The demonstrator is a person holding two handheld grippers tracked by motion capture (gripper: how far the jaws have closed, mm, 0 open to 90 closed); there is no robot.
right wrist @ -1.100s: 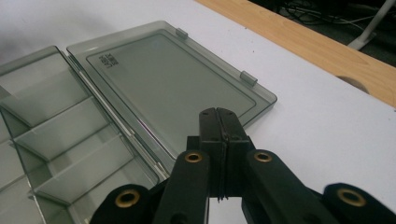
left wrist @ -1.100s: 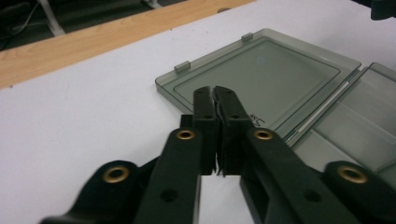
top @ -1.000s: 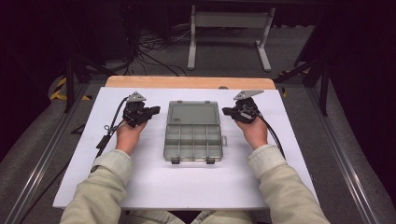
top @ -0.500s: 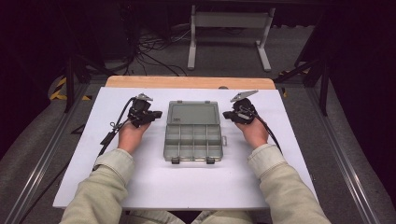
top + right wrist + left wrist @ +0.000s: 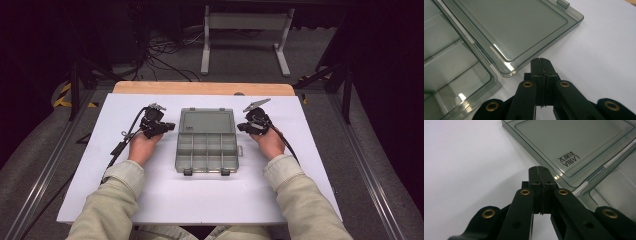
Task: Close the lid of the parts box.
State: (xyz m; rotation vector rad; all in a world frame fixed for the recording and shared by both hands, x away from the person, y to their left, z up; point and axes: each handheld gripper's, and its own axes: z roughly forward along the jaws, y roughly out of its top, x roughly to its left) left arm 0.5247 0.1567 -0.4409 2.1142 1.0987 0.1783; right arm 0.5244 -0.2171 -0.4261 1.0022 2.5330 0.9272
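Looks like the approach step of shutting the box. Lies open at the middle of the tabletop, with the lid folded flat toward the far edge, the tray of seemingly empty compartments toward the near edge, and two latches on the tray's near side. Flanked at the lid by the left gripper, just off its left side, and the right gripper, just off its right side, both low over the tabletop. In both gripper views, jaws pressed together with nothing between them, tips aimed at the lid's rim close to the hinge, near it but seemingly not touching. Calls next for bringing a closed tip under or against the lid's side rim from each side, raising both sides evenly and swinging the lid about the hinge down over the tray. Probably needs care: a thin rim lying flush on the tabletop and a light box, likelier to slide than to lift unless both pushes are matched.
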